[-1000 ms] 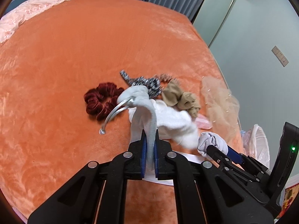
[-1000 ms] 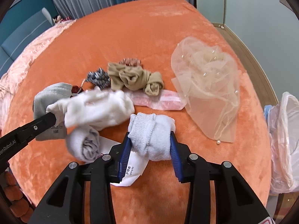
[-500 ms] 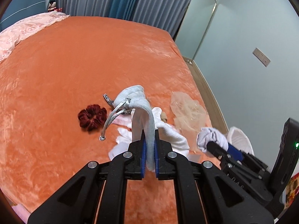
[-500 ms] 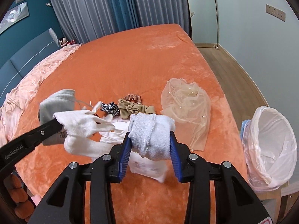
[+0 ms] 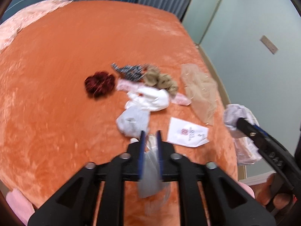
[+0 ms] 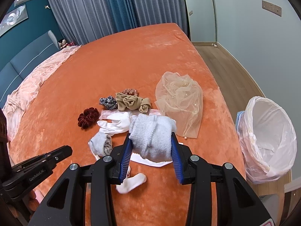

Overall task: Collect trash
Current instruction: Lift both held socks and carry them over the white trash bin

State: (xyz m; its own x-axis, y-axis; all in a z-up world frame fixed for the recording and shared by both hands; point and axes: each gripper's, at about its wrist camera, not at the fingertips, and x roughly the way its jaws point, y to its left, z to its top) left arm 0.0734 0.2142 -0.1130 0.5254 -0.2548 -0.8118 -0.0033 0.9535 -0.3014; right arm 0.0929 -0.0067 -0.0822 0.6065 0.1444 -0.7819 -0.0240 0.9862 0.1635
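My right gripper (image 6: 151, 141) is shut on a rolled grey-white sock (image 6: 153, 131), held above the orange bed (image 6: 131, 56); it also shows at the right of the left wrist view (image 5: 238, 116). My left gripper (image 5: 150, 134) has its jaws slightly apart with a blurred pale cloth (image 5: 150, 169) hanging between and below them; the view is blurred by motion. On the bed lie a white sock (image 6: 116, 123), a grey sock (image 6: 101, 144), a white paper packet (image 5: 188, 134) and a small white sock (image 6: 131, 182). A bin with a white liner (image 6: 269, 141) stands at the right beside the bed.
A dark red scrunchie (image 6: 87, 116), a patterned scrunchie (image 6: 109, 101), tan stockings (image 6: 131, 100), a pink packet (image 5: 180, 99) and a beige pearl-dotted veil (image 6: 181, 98) lie mid-bed. A pink quilt (image 6: 28, 86) lies at the left. Curtains and wooden floor are beyond.
The white sock and grey sock dropped from my left gripper onto the bed; only a pale cloth hangs there now. My right gripper rose with its sock, and the bin shows fully.
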